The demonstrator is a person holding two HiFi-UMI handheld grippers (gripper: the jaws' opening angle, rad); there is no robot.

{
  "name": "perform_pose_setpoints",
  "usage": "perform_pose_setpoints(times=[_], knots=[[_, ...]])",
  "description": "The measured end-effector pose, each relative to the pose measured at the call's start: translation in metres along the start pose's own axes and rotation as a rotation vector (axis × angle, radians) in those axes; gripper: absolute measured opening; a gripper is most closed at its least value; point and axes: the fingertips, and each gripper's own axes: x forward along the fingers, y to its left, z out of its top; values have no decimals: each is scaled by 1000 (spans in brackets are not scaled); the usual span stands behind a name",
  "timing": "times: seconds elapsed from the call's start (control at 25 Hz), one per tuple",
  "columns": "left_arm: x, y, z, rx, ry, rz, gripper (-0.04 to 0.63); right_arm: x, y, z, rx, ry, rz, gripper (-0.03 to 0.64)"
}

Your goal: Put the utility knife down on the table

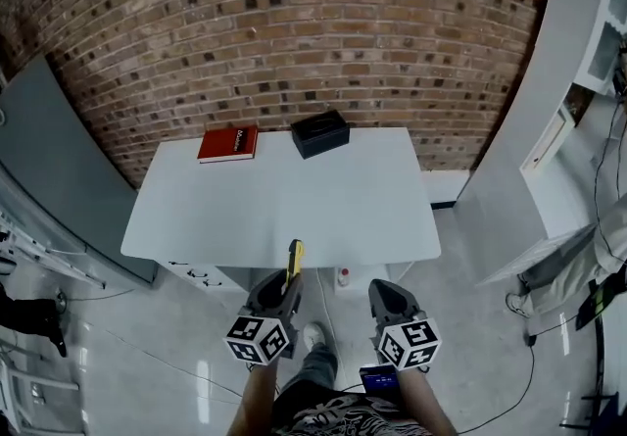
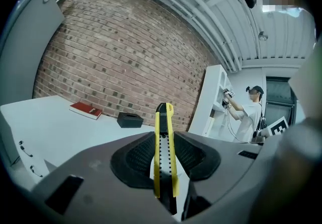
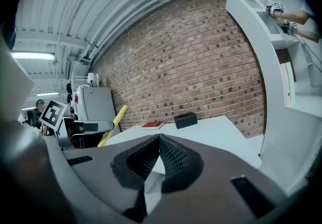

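1. Head view: the left gripper [image 1: 288,285] pinches the yellow utility knife [image 1: 294,257]. The knife juts forward past its jaws, in the air at the near edge of the white table [image 1: 294,204] and not yet resting on it. The right gripper [image 1: 384,289] hangs near, on the left one's right side. Far ahead of both, at the table's back edge, lie a red book [image 1: 228,143] and a black box [image 1: 319,133]. Only this view shows the wide bare tabletop between the grippers and those two things.
2. Left gripper view: the jaws press on the knife's flat sides around mid-body, and its black slider track faces the camera. No blade shows past the tip. I judge the knife to be light and stiff, with a smooth plastic shell that could slip or tip. The present mid-body hold suits a level set-down. Only this view shows the grip itself.
3. Right gripper view: the jaws are pressed together with nothing between them. The knife appears as a slanted yellow bar off to this gripper's left. Only here is it seen from the side.
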Motion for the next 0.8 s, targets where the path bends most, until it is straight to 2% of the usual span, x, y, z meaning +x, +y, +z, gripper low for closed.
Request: perform_pose_setpoints(times=[0.28,0.44,0.64,0.8], knots=[[101,90,48,32,40,-17,123,135,-40,51,8,14,-48,0],[142,139,71,7,43,-18,123,192,-48,71,12,18,-63,0],[173,169,69,-34,69,-32,123,222,-53,77,108,7,-61,0],[191,173,64,-48,86,-51,123,229,-63,74,103,24,-91,0]])
